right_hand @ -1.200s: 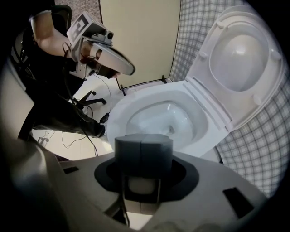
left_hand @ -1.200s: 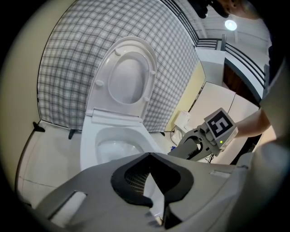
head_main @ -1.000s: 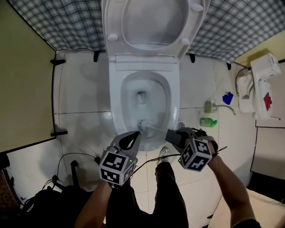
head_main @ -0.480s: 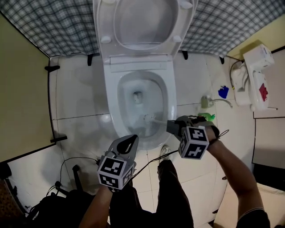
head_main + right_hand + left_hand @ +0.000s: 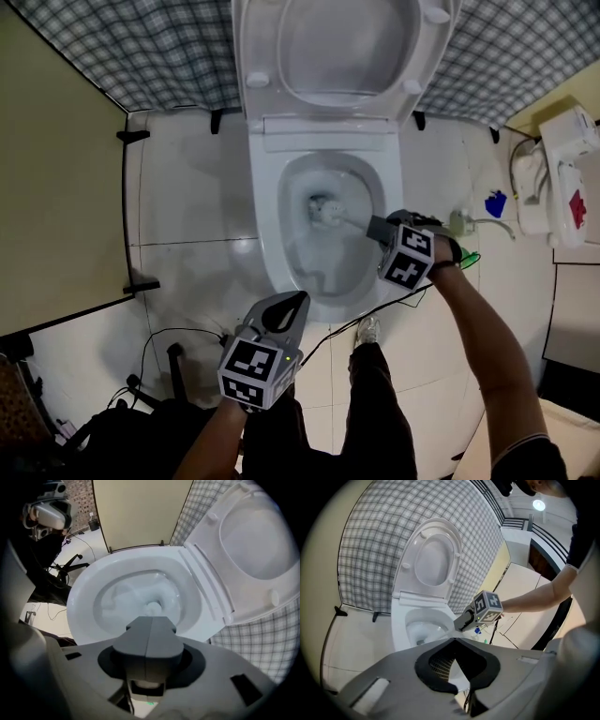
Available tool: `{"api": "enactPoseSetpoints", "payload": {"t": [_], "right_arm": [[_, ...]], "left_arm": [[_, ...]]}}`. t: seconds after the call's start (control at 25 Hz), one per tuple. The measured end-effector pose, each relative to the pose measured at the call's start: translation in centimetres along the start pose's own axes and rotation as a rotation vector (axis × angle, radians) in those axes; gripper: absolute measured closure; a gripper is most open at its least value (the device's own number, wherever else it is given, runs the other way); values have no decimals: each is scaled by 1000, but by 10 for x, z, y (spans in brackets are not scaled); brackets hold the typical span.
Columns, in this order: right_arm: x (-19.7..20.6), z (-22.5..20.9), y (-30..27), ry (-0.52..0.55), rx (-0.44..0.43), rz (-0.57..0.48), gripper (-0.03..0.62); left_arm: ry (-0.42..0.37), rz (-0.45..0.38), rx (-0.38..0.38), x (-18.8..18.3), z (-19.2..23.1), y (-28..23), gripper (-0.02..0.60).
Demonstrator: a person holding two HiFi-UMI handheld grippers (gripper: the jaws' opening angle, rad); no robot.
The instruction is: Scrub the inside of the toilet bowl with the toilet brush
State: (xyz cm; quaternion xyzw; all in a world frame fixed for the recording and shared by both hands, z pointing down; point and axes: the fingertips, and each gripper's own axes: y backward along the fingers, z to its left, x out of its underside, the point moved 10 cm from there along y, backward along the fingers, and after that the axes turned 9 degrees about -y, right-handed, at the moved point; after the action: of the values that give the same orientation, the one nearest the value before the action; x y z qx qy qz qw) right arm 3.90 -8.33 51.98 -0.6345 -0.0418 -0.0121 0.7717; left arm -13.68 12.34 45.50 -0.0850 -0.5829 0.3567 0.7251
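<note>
**A:** What does the head view give?

**B:** The toilet bowl (image 5: 267,239) sits at frame centre, its lid (image 5: 347,47) raised at the top edge. The toilet brush (image 5: 325,208) has its head low inside the bowl; its handle slants right into the right gripper (image 5: 377,227), which clamps it. The left gripper (image 5: 292,305) hangs lower centre, below the bowl's near rim, carrying nothing.

**A:** And the left gripper view?

**B:** Its jaw tips meet with nothing between them; beyond, at centre, the right gripper leans over the bowl, and a forearm (image 5: 534,597) runs off right.

**A:** The right gripper view?

**B:** The jaws are pinched on the white handle at lower centre; the brush head shows just above them at the bowl's bottom; a plaid wall (image 5: 248,646) is at lower right.
</note>
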Motion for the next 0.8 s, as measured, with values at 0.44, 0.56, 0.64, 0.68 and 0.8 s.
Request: {"api": "enactPoseSetpoints", "payload": {"t": [0.44,0.56,0.64,0.68,0.8], "right_arm": [[6,7,6,122,-1,69,419],[18,20,29,170,-33,100,419],[24,27,45,195,-48,111,420],[27,30,51,208,-54,113,420],[32,39,73,249,-92,139,421]], "left_arm": [[17,-15,-15,6,12,-5,572],[29,-26,-2,5,6,-7,572],[33,-36,12,1,1,-9,572],[33,-41,18,-1,-1,-9,572],[35,-51,28,-3,-5,-10,572]]}}
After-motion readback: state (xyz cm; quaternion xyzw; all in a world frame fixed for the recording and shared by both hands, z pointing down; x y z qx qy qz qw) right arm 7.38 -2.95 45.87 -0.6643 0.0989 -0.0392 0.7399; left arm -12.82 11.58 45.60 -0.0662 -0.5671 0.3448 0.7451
